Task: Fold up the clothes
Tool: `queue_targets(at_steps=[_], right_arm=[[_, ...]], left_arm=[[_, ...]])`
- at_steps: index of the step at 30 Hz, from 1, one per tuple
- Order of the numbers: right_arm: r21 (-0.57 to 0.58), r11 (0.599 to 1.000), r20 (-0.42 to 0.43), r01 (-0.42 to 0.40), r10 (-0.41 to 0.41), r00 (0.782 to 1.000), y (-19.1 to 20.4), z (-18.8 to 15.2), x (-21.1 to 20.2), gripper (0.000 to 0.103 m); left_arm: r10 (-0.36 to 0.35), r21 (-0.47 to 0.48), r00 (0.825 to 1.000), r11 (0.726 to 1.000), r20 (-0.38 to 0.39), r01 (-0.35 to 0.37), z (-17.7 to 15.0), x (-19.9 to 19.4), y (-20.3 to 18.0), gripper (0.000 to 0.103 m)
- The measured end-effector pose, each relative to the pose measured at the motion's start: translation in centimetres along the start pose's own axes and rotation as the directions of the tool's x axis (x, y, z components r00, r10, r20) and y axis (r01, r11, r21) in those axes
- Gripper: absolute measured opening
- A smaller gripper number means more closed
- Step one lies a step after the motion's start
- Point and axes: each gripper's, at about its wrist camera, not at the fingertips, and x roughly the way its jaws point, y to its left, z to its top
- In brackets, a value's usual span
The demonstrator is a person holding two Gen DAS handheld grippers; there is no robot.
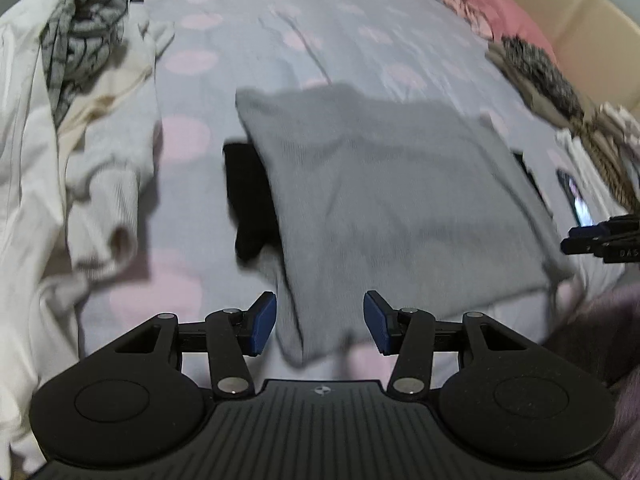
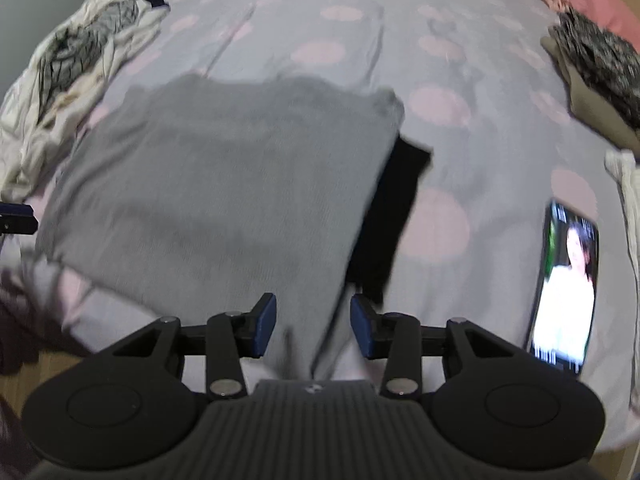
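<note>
A grey knitted garment lies folded into a rough rectangle on the bed, on top of a black garment that sticks out at its side. My left gripper is open, and the grey garment's near corner lies loosely between its blue pads. In the right wrist view the same grey garment covers the black garment. My right gripper is open too, with the other near corner of the grey cloth between its fingers. Each gripper shows at the edge of the other's view: the right gripper and the left gripper.
The bed sheet is pale grey with pink dots. A heap of white and striped unfolded clothes lies at the left. Folded patterned clothes and pink items sit at the right. A lit phone lies near the right gripper.
</note>
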Motion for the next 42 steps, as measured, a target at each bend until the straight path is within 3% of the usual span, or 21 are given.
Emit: queue_targets(at_steps=[2, 3, 8, 10, 15, 17, 19, 22, 25, 28, 32, 35, 39, 41, 42], right_arm=[[0.008, 1.000, -0.032, 0.009, -0.009, 0.999, 0.0, -0.9, 0.3, 0.035], [0.008, 1.000, -0.045, 0.010, -0.009, 0.999, -0.1, -1.1, 0.5, 0.025], [0.004, 1.000, -0.107, 0.013, -0.013, 0.994, -0.4, -1.7, 1.6, 0.012], [0.003, 1.000, -0.132, 0.014, -0.014, 0.991, -0.5, -2.0, 2.1, 0.008], [-0.001, 1.000, -0.193, 0.017, -0.017, 0.981, -0.8, -2.6, 3.2, 0.008], [0.009, 1.000, -0.206, 0.015, -0.013, 0.979, -1.1, -2.4, 3.2, 0.009], [0.040, 0.999, -0.225, 0.022, -0.012, 0.974, -1.6, -2.3, 3.0, 0.019], [0.091, 0.996, -0.194, 0.021, -0.003, 0.981, -2.4, -1.8, 2.1, 0.028], [0.146, 0.989, -0.130, -0.004, 0.023, 0.991, -3.3, -0.8, 0.9, 0.047], [0.192, 0.981, -0.065, -0.021, 0.034, 0.997, -4.2, 0.5, 0.1, 0.057], [0.259, 0.965, 0.008, -0.036, 0.035, 0.999, -5.3, 2.8, 0.5, 0.053], [0.292, 0.955, 0.043, -0.051, 0.040, 0.998, -6.0, 4.8, 1.6, 0.038], [0.355, 0.929, 0.036, -0.104, 0.097, 0.995, -6.6, 6.3, 3.6, 0.030], [0.356, 0.929, 0.019, -0.102, 0.102, 0.995, -6.6, 6.8, 4.8, 0.025], [0.351, 0.931, 0.009, -0.097, 0.100, 0.995, -6.5, 6.8, 5.2, 0.018]], left_arm=[[0.009, 0.002, 1.000, 1.000, -0.020, -0.009, -0.5, 0.4, 0.0, 0.044], [0.008, 0.003, 1.000, 1.000, -0.028, -0.008, -0.6, 0.6, 0.0, 0.041], [0.061, 0.030, 0.996, 0.998, -0.069, -0.059, -1.0, 1.8, -0.2, 0.014], [0.096, 0.016, 0.991, 0.995, -0.097, -0.095, -1.1, 2.1, 0.1, 0.010], [0.115, 0.008, 0.985, 0.993, -0.131, -0.115, -1.2, 3.0, 0.4, 0.010], [0.133, 0.012, 0.982, 0.991, -0.137, -0.133, -1.3, 3.0, 0.3, 0.015], [0.151, -0.005, 0.980, 0.988, -0.132, -0.153, -1.3, 2.6, 0.5, 0.023], [0.173, -0.044, 0.980, 0.983, -0.095, -0.177, -0.9, 1.5, 1.2, 0.023], [0.155, -0.108, 0.987, 0.982, -0.037, -0.158, -0.4, 0.1, 1.9, 0.023], [0.120, -0.154, 0.992, 0.981, 0.025, -0.115, 0.5, -0.7, 2.3, 0.029], [0.121, -0.166, 0.991, 0.980, 0.059, -0.110, 2.4, 0.2, 2.0, 0.030], [0.107, -0.164, 0.990, 0.982, 0.089, -0.092, 3.8, 1.0, 1.7, 0.030], [0.053, -0.179, 0.992, 0.983, 0.115, -0.032, 5.3, 2.7, 1.7, 0.030], [0.051, -0.181, 0.993, 0.983, 0.104, -0.031, 5.7, 3.7, 1.8, 0.030], [0.058, -0.180, 0.994, 0.983, 0.090, -0.042, 5.8, 4.3, 1.8, 0.030]])
